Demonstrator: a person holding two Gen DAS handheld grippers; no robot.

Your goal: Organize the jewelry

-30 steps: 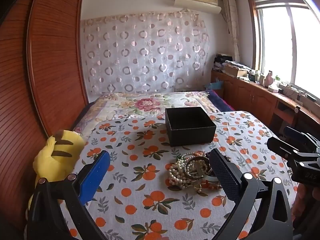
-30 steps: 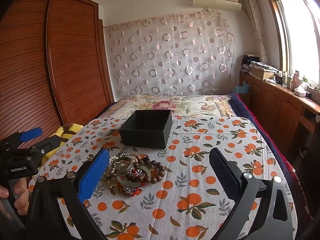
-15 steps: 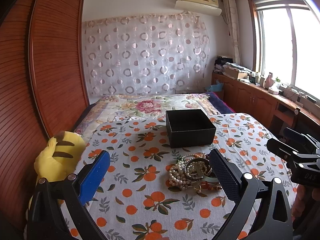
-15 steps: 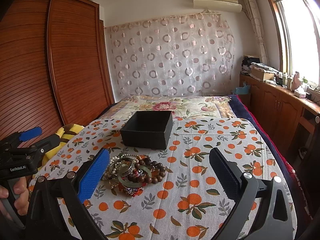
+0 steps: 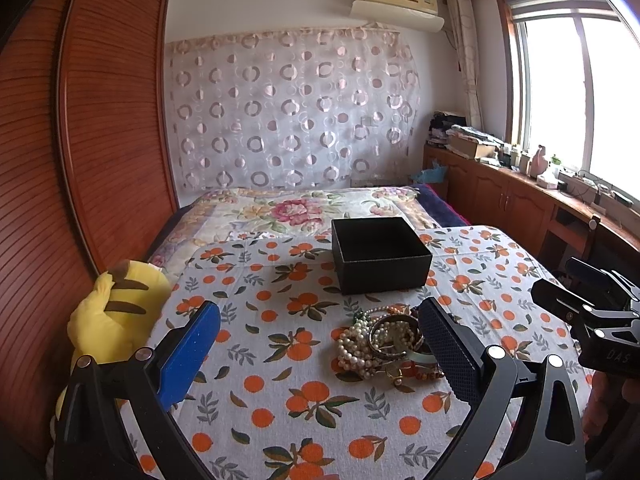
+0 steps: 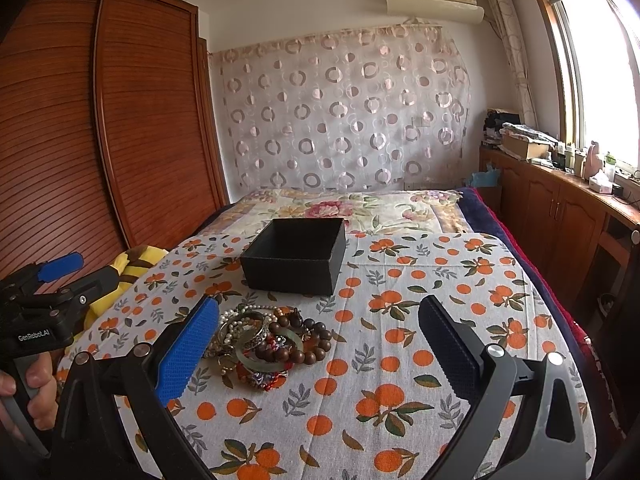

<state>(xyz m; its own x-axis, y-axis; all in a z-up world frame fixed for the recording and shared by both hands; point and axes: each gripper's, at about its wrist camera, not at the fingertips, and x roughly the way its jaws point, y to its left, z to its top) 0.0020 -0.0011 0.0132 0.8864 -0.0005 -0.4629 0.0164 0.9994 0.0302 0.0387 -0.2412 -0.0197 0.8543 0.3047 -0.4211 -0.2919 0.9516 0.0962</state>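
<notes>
Bed: I'm over the bedspread, white cloth printed with oranges and leaves, a floral quilt beyond it.
Wardrobe: a slatted brown wardrobe stands along my left.
Plush: a yellow striped soft toy sits at the bed's left edge, against the wardrobe.
Box: the black open-topped box rests on the bedspread, just behind the jewellery; what I see of the inside is bare.
Jewellery: the jewellery pile lies in a tangle on the cloth, near the box but not in it: a pearl strand, brown wooden beads, a pale green bangle, metal bracelets.
Left gripper: my left gripper hangs above the cloth, jaws wide apart, empty, the pile by its dark finger.
Right gripper: my right gripper has its jaws spread wide too, holding nothing, the pile just beside its blue pad.
</notes>
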